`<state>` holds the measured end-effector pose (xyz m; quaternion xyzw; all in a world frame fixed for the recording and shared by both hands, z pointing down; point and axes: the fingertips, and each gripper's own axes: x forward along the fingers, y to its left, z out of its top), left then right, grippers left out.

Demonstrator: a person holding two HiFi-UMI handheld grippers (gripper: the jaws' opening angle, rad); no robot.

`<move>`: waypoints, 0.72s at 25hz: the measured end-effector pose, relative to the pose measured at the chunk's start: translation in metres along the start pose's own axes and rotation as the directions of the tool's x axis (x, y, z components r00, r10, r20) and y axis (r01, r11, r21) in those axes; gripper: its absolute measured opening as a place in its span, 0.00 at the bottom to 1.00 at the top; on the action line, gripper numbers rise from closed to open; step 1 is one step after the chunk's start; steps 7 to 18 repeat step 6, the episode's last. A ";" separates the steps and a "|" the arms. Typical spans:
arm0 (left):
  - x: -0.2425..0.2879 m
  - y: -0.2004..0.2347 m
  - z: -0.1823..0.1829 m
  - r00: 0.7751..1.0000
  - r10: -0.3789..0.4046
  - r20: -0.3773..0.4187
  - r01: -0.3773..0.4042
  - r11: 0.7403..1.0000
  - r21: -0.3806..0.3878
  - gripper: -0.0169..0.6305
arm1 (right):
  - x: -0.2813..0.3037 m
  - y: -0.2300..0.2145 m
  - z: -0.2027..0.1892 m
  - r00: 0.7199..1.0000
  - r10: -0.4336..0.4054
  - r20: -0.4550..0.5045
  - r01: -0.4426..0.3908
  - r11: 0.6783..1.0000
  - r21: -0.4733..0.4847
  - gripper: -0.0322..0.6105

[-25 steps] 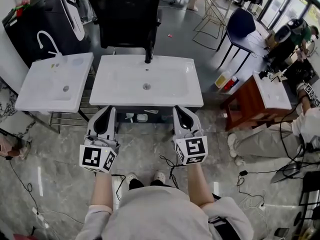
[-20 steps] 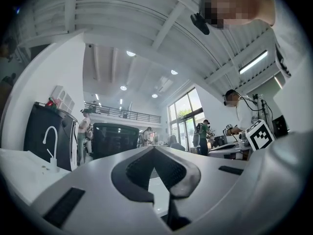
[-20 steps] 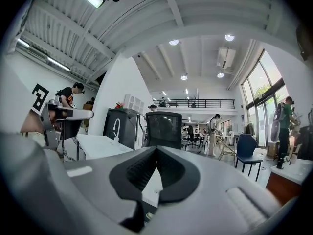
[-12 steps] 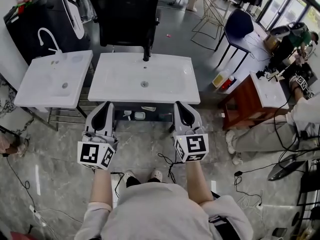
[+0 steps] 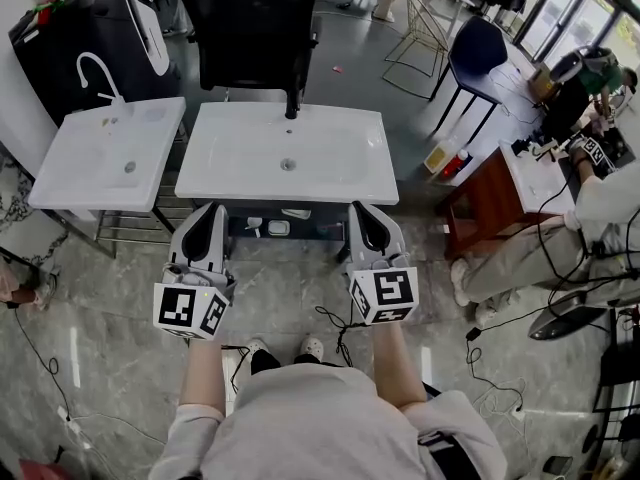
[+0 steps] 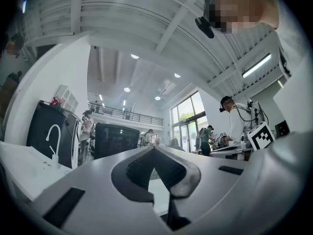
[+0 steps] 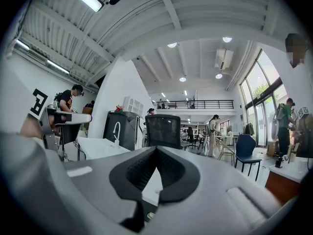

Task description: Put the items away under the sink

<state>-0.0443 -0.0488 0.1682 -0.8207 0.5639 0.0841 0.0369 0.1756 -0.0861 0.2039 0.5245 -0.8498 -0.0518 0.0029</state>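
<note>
Two pairs of jaws closed, nothing held: left gripper (image 5: 211, 211) and right gripper (image 5: 363, 209) side by side near the sink's (image 5: 232, 158) front edge.

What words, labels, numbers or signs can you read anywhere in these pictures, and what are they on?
No text can be read anywhere.
Left gripper and right gripper, marker cubes: black-and-white square patterns, no letters or numbers.
Yellow and red bottles beside the wooden cabinet: labels too small to read.
Items under the sink: too small to read.
</note>
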 end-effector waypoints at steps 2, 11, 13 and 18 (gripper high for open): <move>0.000 -0.001 0.001 1.000 0.000 0.003 0.000 1.000 -0.001 0.04 | 0.000 0.000 0.001 1.000 0.001 0.003 -0.001 1.000 -0.001 0.07; 0.001 -0.001 0.002 1.000 0.002 0.004 -0.002 1.000 -0.003 0.04 | 0.000 -0.001 0.003 1.000 0.005 0.009 -0.005 1.000 -0.002 0.07; 0.001 -0.001 0.002 1.000 0.002 0.004 -0.002 1.000 -0.003 0.04 | 0.000 -0.001 0.003 1.000 0.005 0.009 -0.005 1.000 -0.002 0.07; 0.001 -0.001 0.002 1.000 0.002 0.004 -0.002 1.000 -0.003 0.04 | 0.000 -0.001 0.003 1.000 0.005 0.009 -0.005 1.000 -0.002 0.07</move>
